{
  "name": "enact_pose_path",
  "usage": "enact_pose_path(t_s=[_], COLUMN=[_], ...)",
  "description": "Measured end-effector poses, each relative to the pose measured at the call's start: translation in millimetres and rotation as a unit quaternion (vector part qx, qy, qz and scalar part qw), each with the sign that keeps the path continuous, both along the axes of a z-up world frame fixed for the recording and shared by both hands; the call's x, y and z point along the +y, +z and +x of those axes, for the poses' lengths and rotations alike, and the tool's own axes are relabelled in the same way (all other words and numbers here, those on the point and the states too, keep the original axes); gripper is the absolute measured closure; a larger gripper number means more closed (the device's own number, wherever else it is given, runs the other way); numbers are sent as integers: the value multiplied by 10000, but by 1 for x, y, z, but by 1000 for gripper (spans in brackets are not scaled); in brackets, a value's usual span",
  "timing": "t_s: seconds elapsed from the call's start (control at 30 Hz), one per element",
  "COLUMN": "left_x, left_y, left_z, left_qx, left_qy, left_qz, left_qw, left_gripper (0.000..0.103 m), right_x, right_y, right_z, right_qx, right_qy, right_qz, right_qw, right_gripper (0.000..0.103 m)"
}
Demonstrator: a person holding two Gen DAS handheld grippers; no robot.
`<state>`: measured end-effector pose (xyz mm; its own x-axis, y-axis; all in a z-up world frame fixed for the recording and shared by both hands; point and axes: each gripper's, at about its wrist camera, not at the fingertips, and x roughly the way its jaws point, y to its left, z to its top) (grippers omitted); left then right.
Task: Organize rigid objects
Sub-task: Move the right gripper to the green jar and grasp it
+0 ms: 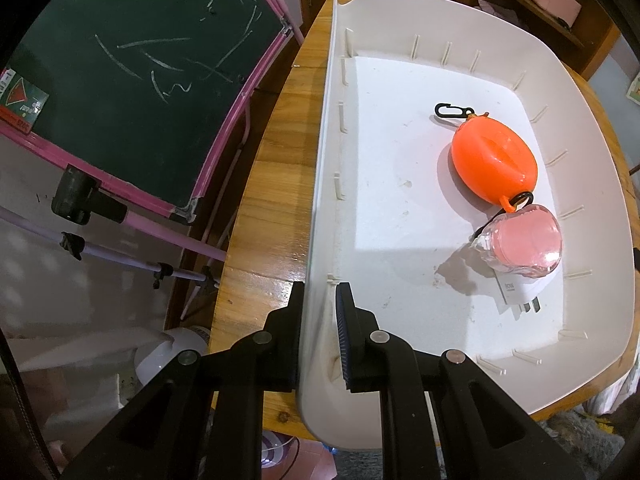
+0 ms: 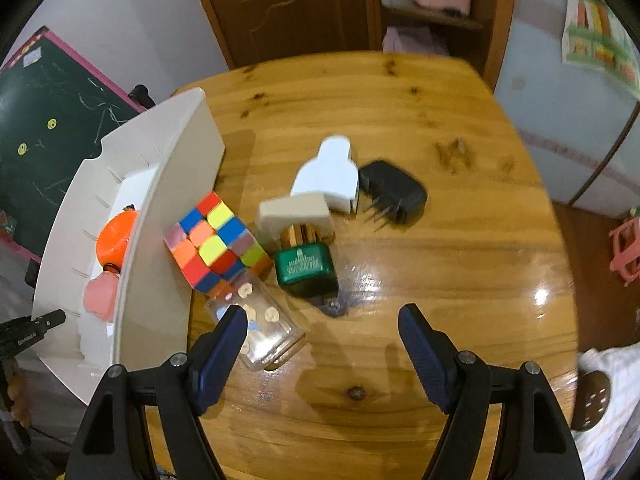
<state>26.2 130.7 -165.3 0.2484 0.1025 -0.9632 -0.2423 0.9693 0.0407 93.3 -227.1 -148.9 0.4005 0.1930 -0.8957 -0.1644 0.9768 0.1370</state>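
white plastic bin (image 1: 460,216) sits on the round varnished wooden table (image 2: 420,120), at its left edge. inside the bin, on the floor near the far wall: an orange oval plastic float (image 1: 494,158) with a black clip (image 1: 452,111), a clear case holding a pink disc (image 1: 526,242) touching the float's lower end, and a white plug adapter (image 1: 518,294) partly under the case.

on the table just outside the bin wall: a multicoloured puzzle cube (image 2: 214,246) leaning against that wall, a clear glass jar with pale dots (image 2: 260,322) lying on its side, a green square bottle with gold neck (image 2: 306,268), a white wedge-shaped block (image 2: 294,212), a white bottle-shaped charger (image 2: 328,174), and a black wall charger (image 2: 394,190) with prongs showing.

left gripper (image 1: 318,336) pinches the bin's near side wall, one finger outside, one inside. right gripper (image 2: 322,354) hangs spread wide above the table, left finger (image 2: 218,354) overlapping the jar in view.

pink-framed green chalkboard (image 1: 152,76) stands beside the table.
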Motion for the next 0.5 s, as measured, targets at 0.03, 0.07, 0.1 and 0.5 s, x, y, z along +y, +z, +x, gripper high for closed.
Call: enact_pose_path(t_s=[0.03,0.07,0.1,0.5], left_x=[0,0,0,0], left_y=[0,-1,-1,-3], left_z=[0,-1,-1,1], left_qx=[-2,-2,-1,65], left_qy=[-5,-6,-5,-1], left_qz=[9,14,15,-10], left_qw=[10000,10000,10000,10000], left_gripper=[88,88,88,88], right_x=[-1,-2,-2,8], right_y=[-4,-9,-12,-26], right_z=[2,4,5,30], right_qx=[72,157,204,144], right_qy=[-12,-25,-29,-53], right_qz=[65,162,206,361], right_qw=[10000,9997,9996,9992], right_gripper=[24,24,24,24])
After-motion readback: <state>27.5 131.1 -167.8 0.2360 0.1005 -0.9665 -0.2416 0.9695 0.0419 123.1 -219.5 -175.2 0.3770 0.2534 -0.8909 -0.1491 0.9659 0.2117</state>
